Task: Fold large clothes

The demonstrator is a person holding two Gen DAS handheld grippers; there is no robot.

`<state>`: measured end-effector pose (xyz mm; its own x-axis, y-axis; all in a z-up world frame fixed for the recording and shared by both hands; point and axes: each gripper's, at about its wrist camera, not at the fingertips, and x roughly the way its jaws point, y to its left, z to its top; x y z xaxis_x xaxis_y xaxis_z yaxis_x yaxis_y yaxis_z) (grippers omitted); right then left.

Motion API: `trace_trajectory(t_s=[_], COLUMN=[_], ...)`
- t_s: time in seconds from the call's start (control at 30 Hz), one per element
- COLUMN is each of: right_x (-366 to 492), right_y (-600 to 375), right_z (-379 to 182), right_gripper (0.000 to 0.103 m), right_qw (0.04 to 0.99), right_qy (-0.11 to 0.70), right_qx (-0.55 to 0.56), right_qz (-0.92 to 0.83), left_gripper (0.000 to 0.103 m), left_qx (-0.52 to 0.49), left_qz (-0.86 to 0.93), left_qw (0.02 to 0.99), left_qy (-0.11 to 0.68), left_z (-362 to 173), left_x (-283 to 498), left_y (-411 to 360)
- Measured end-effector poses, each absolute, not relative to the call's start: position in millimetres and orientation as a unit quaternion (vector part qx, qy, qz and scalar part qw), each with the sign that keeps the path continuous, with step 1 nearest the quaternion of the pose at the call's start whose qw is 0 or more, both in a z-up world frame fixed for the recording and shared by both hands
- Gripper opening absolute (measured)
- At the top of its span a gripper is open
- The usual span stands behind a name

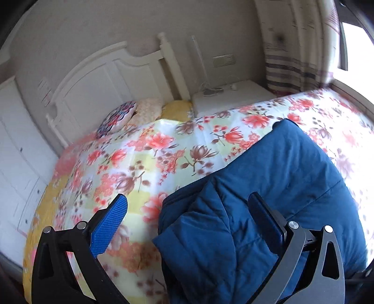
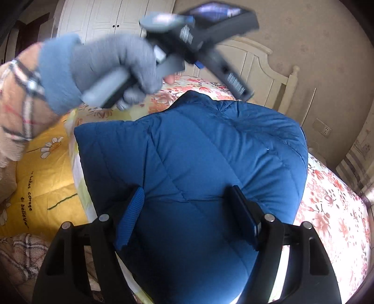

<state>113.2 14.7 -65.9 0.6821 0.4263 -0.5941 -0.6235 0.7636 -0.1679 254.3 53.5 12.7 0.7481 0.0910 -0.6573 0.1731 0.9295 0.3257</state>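
Observation:
A blue quilted jacket (image 1: pixel 268 182) lies folded on the floral bedspread (image 1: pixel 145 149). In the left wrist view my left gripper (image 1: pixel 187 205) hangs open above the jacket's near left edge, with nothing between its fingers. The right wrist view shows the same jacket (image 2: pixel 198 152) as a thick bundle. My right gripper (image 2: pixel 187 198) is open and low over its near part, and the padded fabric bulges up between the two fingers. Further back, a gloved hand (image 2: pixel 112 63) holds the left gripper (image 2: pixel 250 55) raised and blurred above the jacket's far edge.
Pillows (image 1: pixel 121 114) lie by the white headboard (image 1: pixel 105 77). A white nightstand (image 1: pixel 229 95) stands beside a striped curtain (image 1: pixel 292 70). White wardrobe doors (image 2: pixel 112 18) stand at the back. A yellow daisy-print quilt (image 2: pixel 42 168) and a plaid sleeve (image 2: pixel 16 105) lie to the left.

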Motion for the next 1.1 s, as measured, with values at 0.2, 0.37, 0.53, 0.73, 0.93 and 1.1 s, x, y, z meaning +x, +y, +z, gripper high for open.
trace_trajectory(t_s=[0.2, 0.37, 0.53, 0.73, 0.93, 1.1], right_x=[108, 106, 120, 202, 305, 365], right_y=[14, 15, -24, -71, -53, -44], right_z=[-66, -60, -26, 12, 10, -48], right_gripper=[0.075, 0.077, 0.072, 0.033, 0.036, 0.07], right_qw=[0.901, 0.898, 0.909, 0.934, 0.917, 0.876], right_qy=[0.258, 0.265, 0.243, 0.232, 0.286, 0.381], right_qx=[-0.171, -0.176, -0.136, -0.075, -0.086, -0.101], right_qz=[0.305, 0.305, 0.31, 0.262, 0.264, 0.277], left_gripper=[0.099, 0.099, 0.099, 0.099, 0.099, 0.099], left_qx=[0.138, 0.133, 0.119, 0.115, 0.1, 0.073], left_qz=[0.021, 0.044, 0.038, 0.037, 0.025, 0.014], left_qw=[0.921, 0.925, 0.926, 0.927, 0.927, 0.923], left_qy=[0.364, 0.354, 0.356, 0.355, 0.362, 0.377], left_z=[-47, -49, -49, -50, -51, -54], left_x=[252, 248, 246, 247, 249, 255], left_y=[77, 82, 84, 86, 91, 100])
